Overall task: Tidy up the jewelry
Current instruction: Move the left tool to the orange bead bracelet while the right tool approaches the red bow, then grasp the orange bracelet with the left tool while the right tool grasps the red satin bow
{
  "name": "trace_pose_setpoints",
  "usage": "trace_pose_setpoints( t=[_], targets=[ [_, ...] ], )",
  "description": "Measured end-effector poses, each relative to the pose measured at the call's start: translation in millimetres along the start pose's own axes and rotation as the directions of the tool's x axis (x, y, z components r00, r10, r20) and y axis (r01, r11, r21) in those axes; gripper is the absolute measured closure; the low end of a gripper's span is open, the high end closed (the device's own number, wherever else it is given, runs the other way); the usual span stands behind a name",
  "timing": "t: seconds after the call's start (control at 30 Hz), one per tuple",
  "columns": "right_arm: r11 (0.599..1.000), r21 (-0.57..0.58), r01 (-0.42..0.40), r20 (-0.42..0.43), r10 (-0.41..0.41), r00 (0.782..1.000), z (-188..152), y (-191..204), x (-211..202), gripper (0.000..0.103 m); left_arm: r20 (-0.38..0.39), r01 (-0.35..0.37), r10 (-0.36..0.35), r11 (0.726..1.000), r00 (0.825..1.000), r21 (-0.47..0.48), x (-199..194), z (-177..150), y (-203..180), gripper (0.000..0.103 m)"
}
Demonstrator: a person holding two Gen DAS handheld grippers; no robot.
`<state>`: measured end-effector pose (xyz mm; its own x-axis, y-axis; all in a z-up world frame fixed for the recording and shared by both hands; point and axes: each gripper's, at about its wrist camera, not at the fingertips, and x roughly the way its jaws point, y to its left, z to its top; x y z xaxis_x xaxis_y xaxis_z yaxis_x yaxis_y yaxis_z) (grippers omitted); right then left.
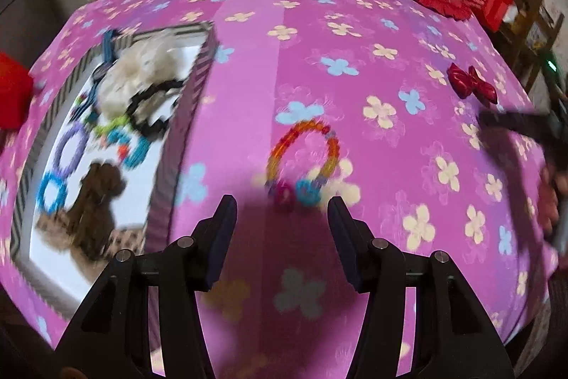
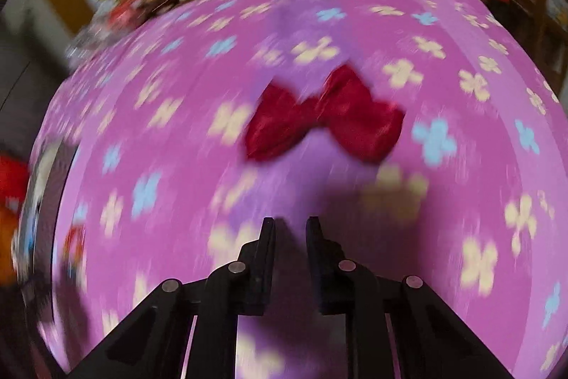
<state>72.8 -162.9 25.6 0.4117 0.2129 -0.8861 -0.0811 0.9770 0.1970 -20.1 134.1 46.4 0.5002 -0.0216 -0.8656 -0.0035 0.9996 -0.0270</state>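
left wrist view: beaded bracelet (image 1: 301,162) on the bedspread just beyond the empty, parted left gripper (image 1: 282,212)

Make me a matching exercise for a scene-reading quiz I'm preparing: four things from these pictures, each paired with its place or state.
Things:
1. red bow
2. beaded bracelet
3. brown bow
4. left gripper

Places or states:
A. inside the striped-edged box
B. fingers apart, nothing between them
C. on the bedspread just ahead of the left gripper
D. on the bedspread ahead of the right gripper

Pairs: 1-D, 2-C, 3-A, 4-B
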Motion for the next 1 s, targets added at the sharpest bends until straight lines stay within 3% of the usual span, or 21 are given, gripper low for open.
trace_pose_setpoints(
  t=[0.1,0.23,0.27,0.3,0.37,0.4,0.63,0.67,0.7,0.73,0.9,0.97,1.0],
  targets=[
    [0.998,-0.063,-0.009,-0.015,0.009,1.0,-32,9,-13,0.086,0.003,0.008,-0.008,1.0,1.0,0.024,13,13,-1,0.05],
    [0.995,-0.04,-0.087,0.014,0.088,0.996,-43,1,-26,0.086,-0.038,0.037,-0.037,0.999,0.999,0.009,34,28,4,0.05],
    [0.996,-0.036,-0.078,0.034,0.079,0.996,-41,0,-29,0.08,-0.055,0.039,-0.038,0.999,0.998,0.014,39,31,5,0.051],
    [0.998,-0.028,-0.061,0.064,0.062,0.996,-36,-3,-33,0.06,-0.066,0.035,-0.033,0.999,0.997,0.021,42,32,4,0.051],
    [0.999,0.014,-0.046,0.128,0.043,0.991,-24,-12,-40,0.04,-0.064,0.035,-0.033,0.999,0.997,0.04,44,33,3,0.051],
    [0.999,0.029,-0.045,0.139,0.04,0.989,-18,-14,-39,0.038,-0.069,0.038,-0.035,0.998,0.997,0.05,46,33,1,0.051],
    [0.968,0.227,-0.105,0.107,0.082,0.991,31,-31,0,0.038,-0.063,0.042,-0.035,0.992,0.997,0.119,55,36,-9,0.052],
    [0.962,0.253,-0.106,0.108,0.081,0.991,38,-32,7,0.038,-0.06,0.054,-0.046,0.989,0.997,0.135,55,36,-11,0.063],
    [0.959,0.265,-0.1,0.106,0.074,0.992,42,-33,10,0.038,-0.061,0.063,-0.055,0.987,0.997,0.146,55,37,-12,0.083],
    [0.954,0.285,-0.089,0.105,0.061,0.993,48,-33,15,0.038,-0.069,0.087,-0.077,0.984,0.995,0.157,54,37,-14,0.096],
    [0.949,0.313,-0.03,0.105,-0.003,0.994,74,-24,30,0.037,-0.086,0.168,-0.159,0.979,0.984,0.114,51,35,-14,0.095],
    [0.959,0.282,0.041,0.096,-0.071,0.993,83,-16,36,0.039,-0.09,0.205,-0.198,0.976,0.976,0.075,47,33,-12,0.095],
    [0.963,0.26,0.073,0.091,-0.1,0.991,86,-12,38,0.057,-0.083,0.213,-0.207,0.975,0.975,0.063,43,32,-10,0.095]
  ],
)
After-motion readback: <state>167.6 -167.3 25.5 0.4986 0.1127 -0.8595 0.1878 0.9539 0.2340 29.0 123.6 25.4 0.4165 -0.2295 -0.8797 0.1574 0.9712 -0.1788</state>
